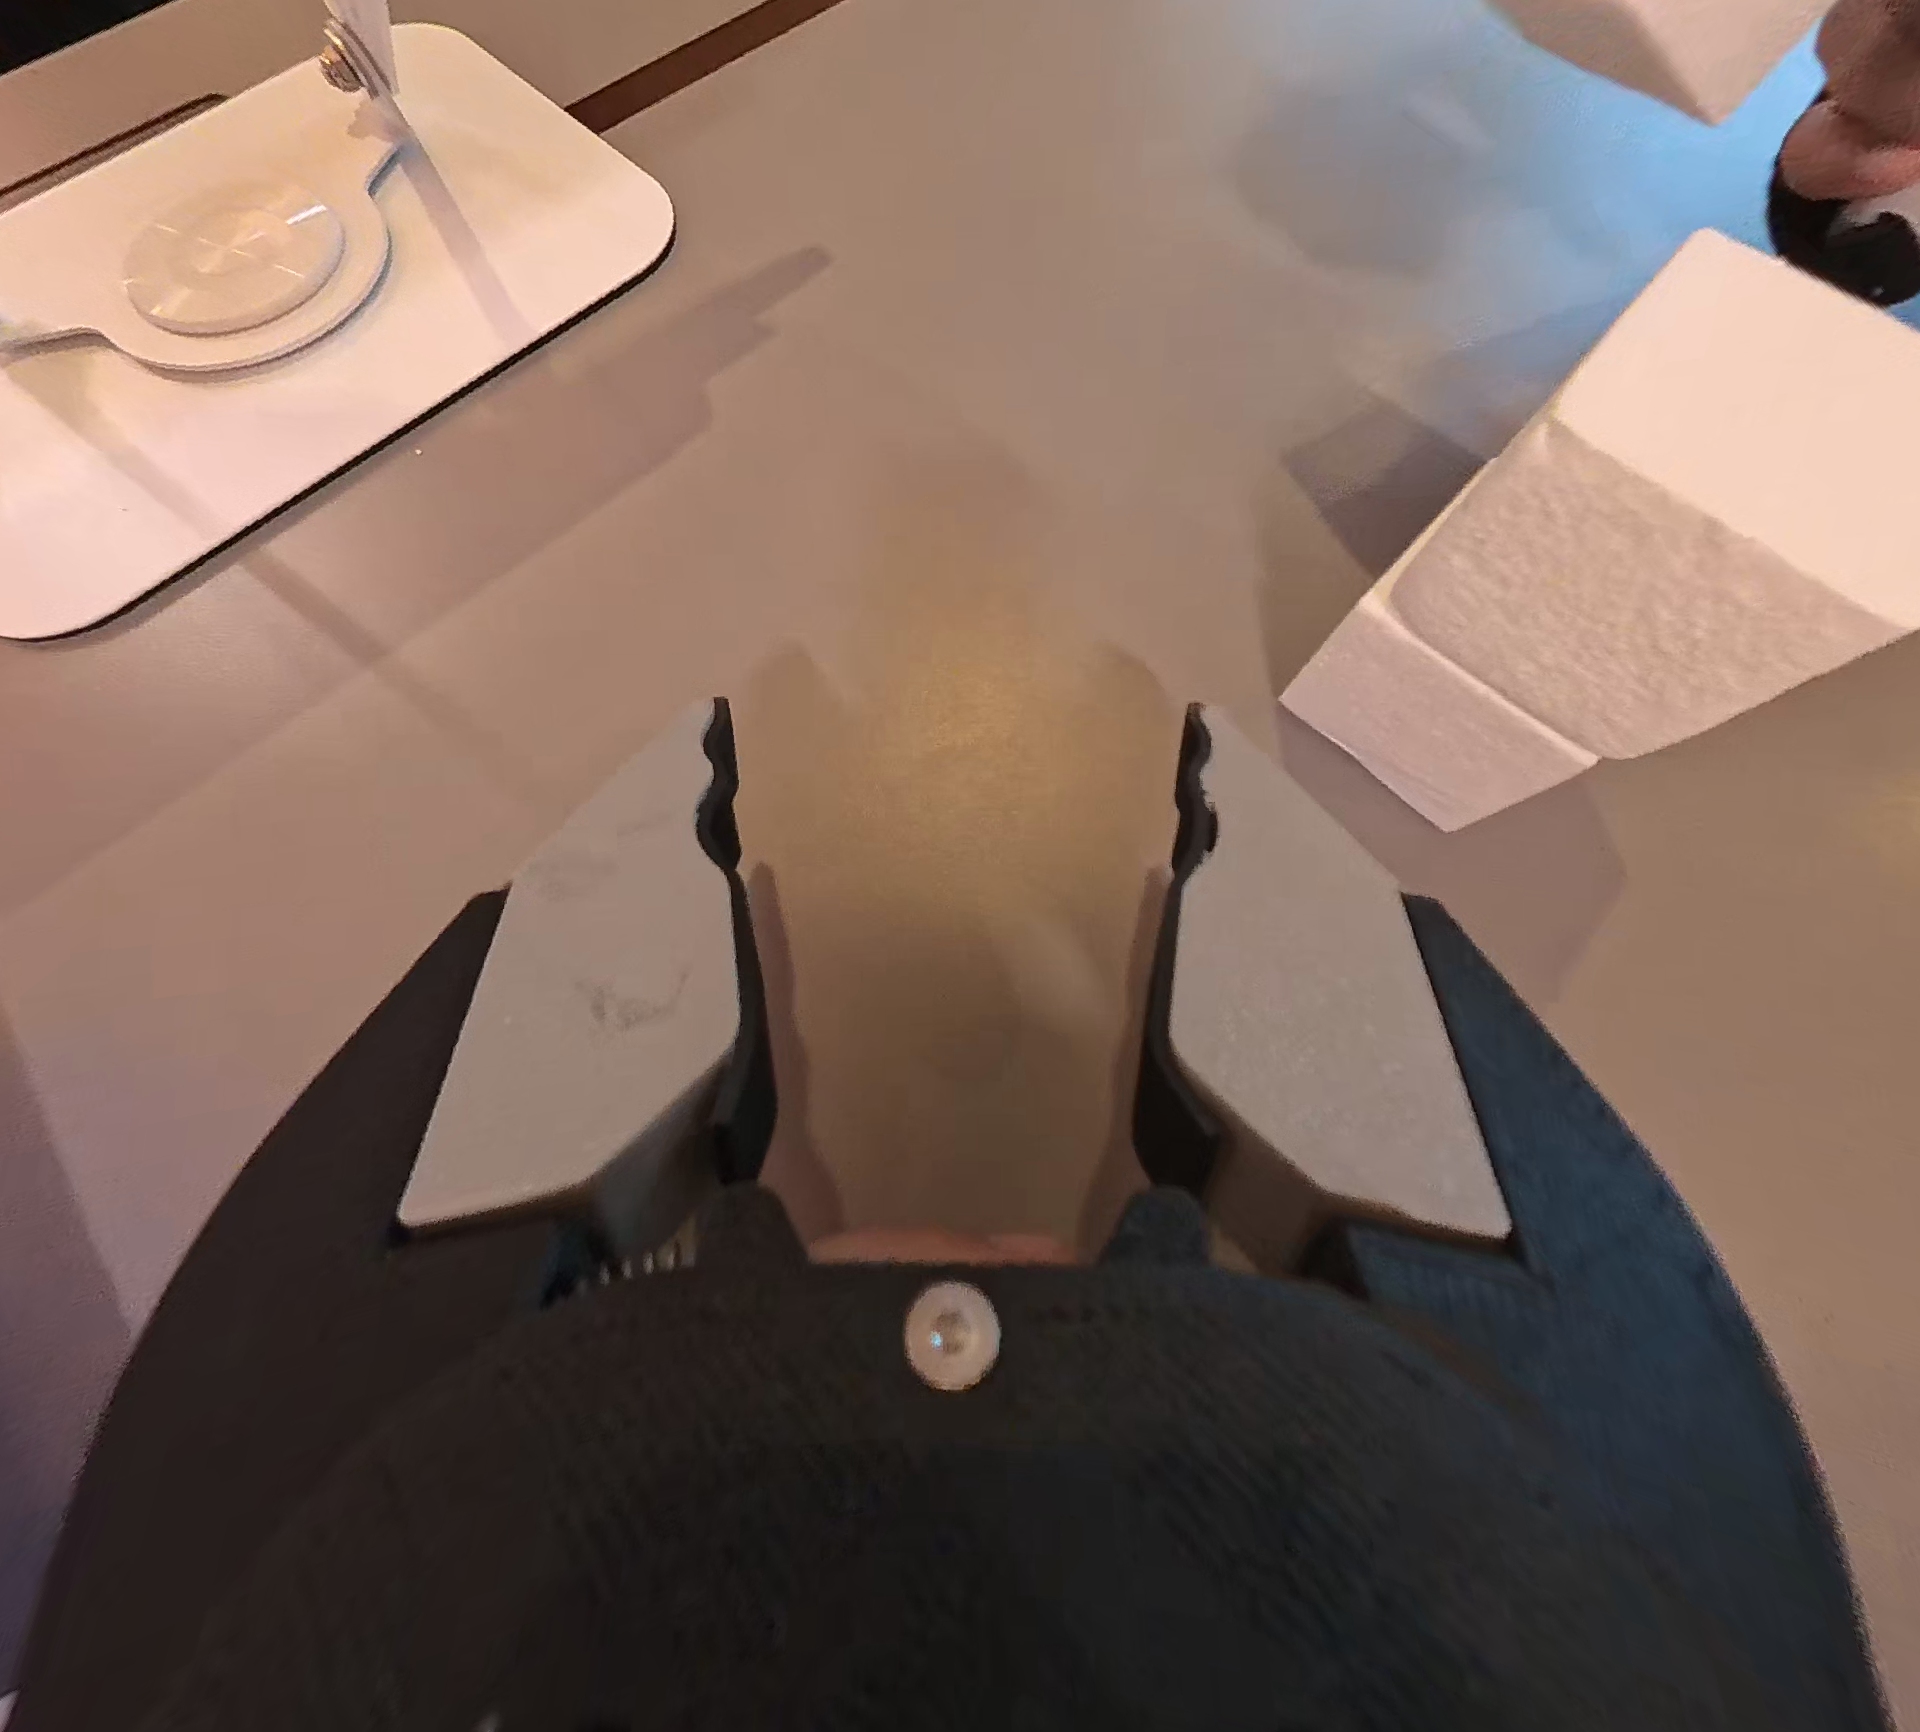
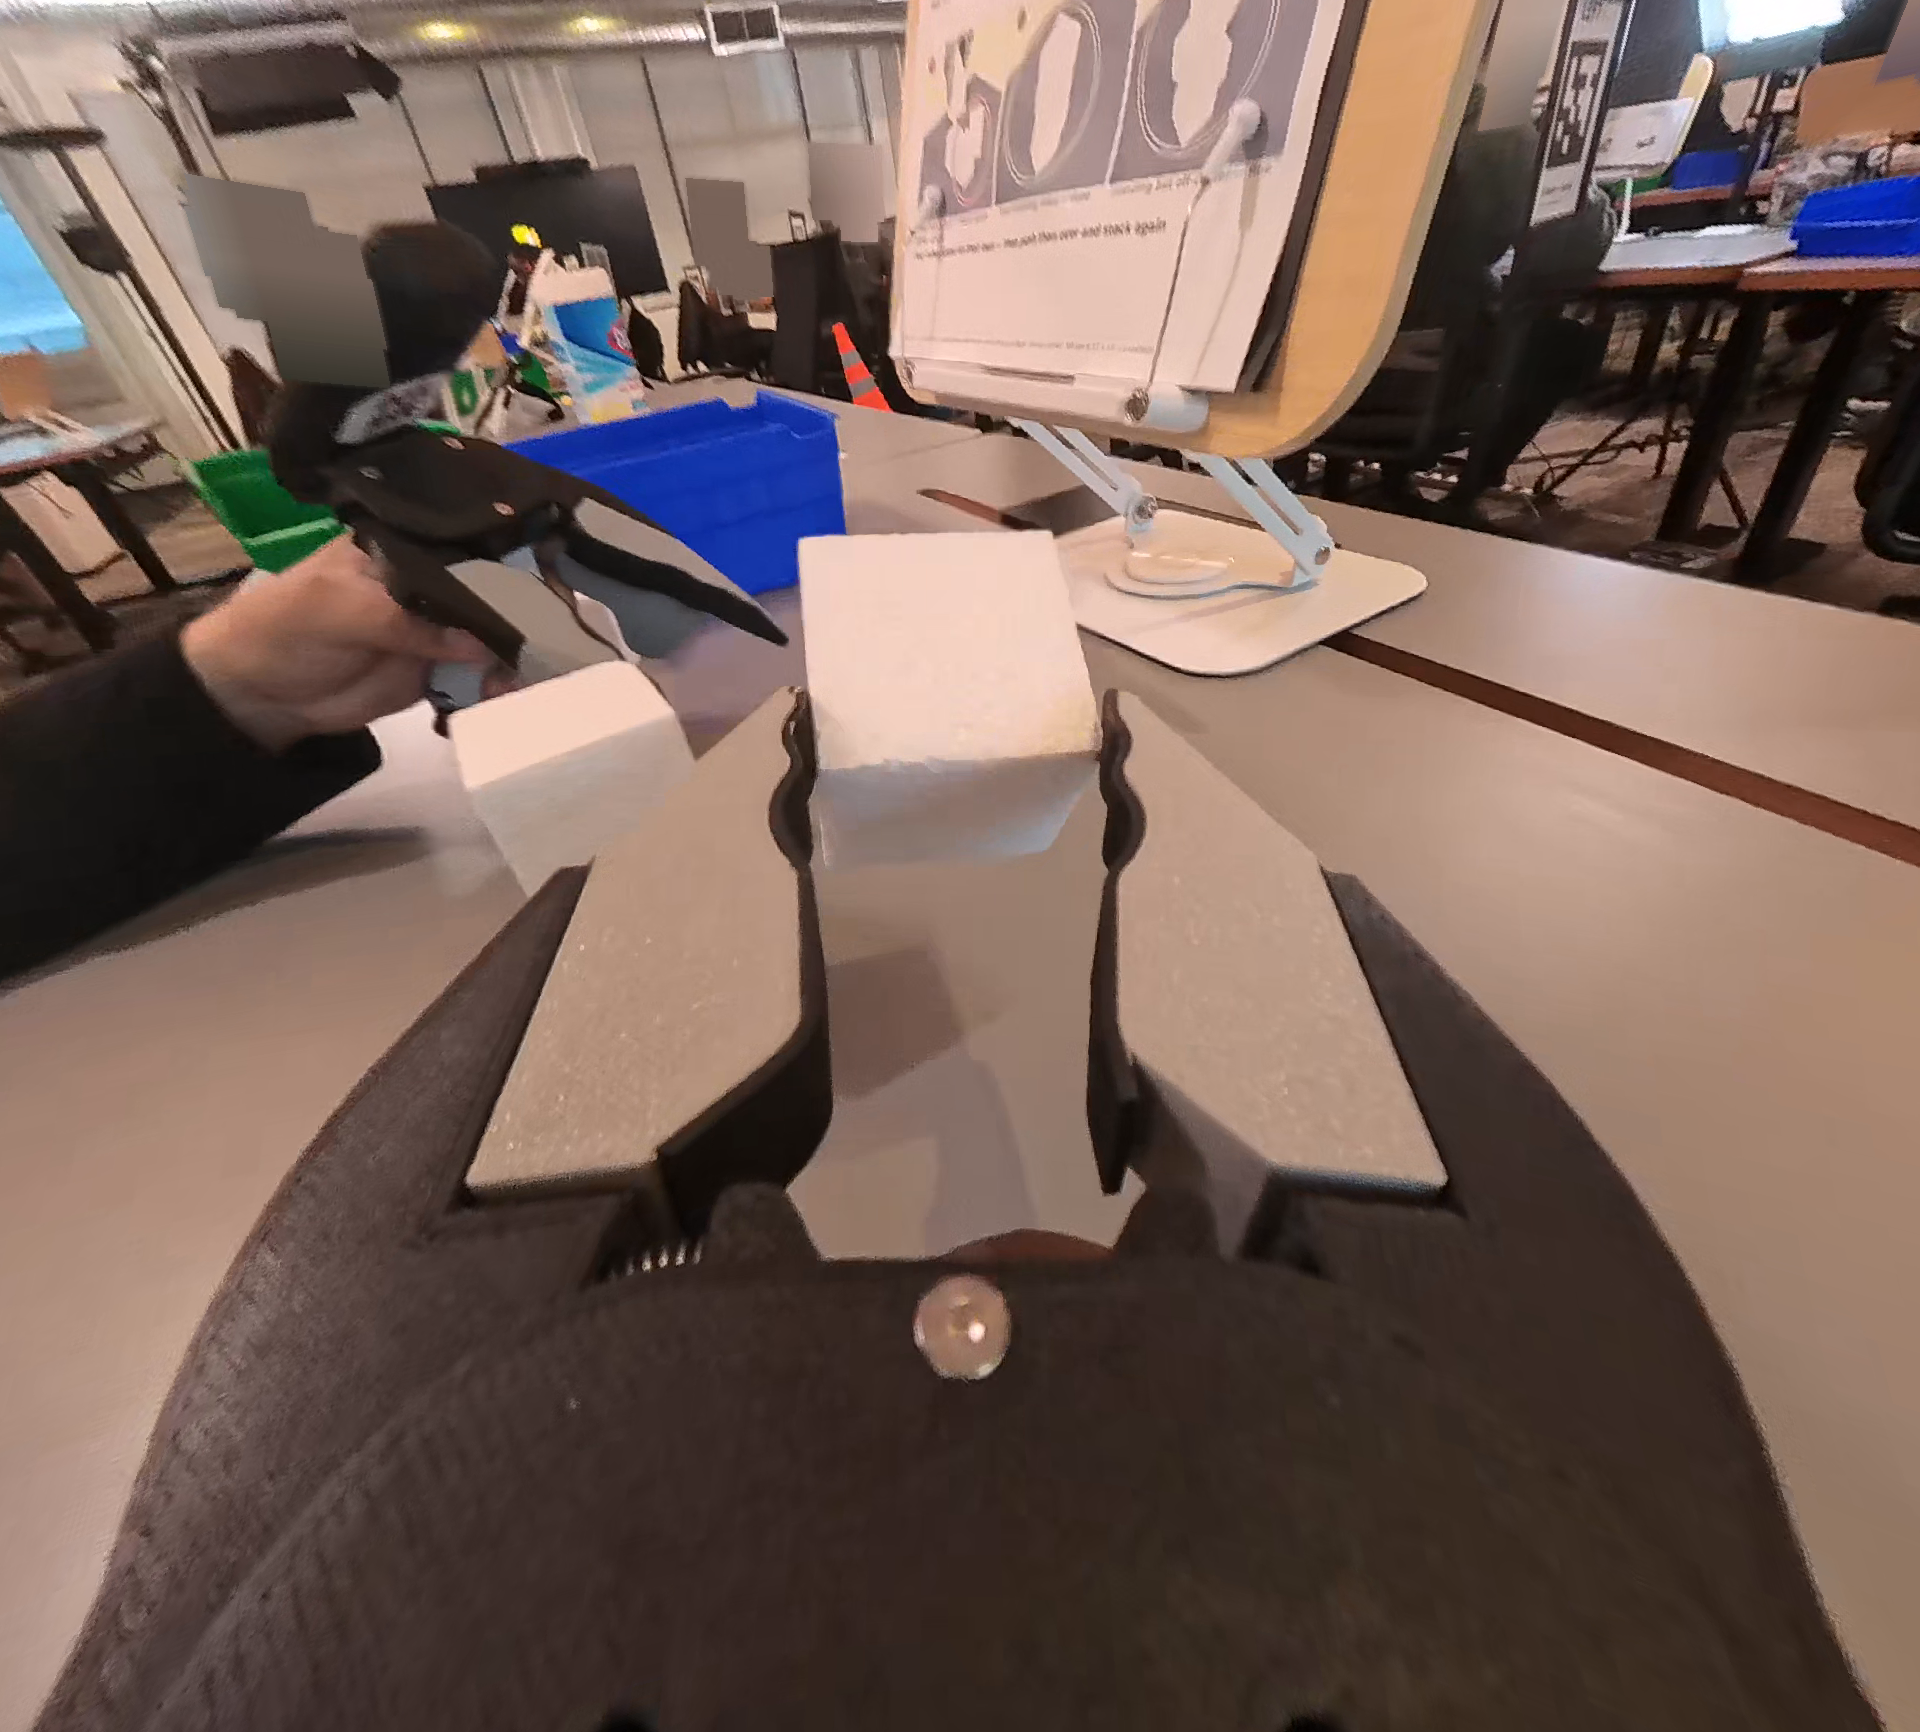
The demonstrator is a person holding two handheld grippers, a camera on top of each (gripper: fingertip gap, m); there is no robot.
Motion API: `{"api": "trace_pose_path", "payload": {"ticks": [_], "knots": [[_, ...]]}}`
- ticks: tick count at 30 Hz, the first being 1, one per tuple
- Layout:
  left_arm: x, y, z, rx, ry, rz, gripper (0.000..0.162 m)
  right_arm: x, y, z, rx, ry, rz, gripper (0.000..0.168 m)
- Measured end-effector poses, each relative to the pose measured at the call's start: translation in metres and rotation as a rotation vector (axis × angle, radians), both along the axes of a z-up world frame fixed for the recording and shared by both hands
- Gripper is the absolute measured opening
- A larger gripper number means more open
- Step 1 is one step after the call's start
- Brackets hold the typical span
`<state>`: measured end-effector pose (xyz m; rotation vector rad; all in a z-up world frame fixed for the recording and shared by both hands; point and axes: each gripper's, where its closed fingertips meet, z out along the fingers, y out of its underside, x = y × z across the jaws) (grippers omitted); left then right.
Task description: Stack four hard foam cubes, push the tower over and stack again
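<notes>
Clamping a foam cube (image 2: 940, 674), right tongs (image 2: 951, 763) level, left tongs (image 1: 961, 783) empty

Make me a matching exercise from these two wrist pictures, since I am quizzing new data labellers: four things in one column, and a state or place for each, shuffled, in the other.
Things:
1. right gripper
2. left gripper
3. blue bin
4. white stand base

States or places:
A. open, nothing between its fingers, above bare table
B. flat on the table, carrying the tilted document board
C. shut on a white foam cube, lifted clear of the table
D. far side of the table, behind the person's hand

Pairs: 1-C, 2-A, 3-D, 4-B
</notes>
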<state>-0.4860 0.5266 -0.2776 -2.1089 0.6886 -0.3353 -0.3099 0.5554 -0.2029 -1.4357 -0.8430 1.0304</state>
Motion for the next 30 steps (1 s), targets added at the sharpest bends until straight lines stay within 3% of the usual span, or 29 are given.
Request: {"api": "trace_pose_path", "payload": {"ticks": [10,30], "knots": [[-0.004,0.001,-0.007,-0.009,0.05,0.009,0.081,-0.005,-0.016,0.016,0.031,0.051,0.071,0.053],[-0.004,0.001,-0.009,-0.012,0.065,0.006,0.077,-0.005,-0.018,0.017,0.07,0.018,0.055,0.053]]}}
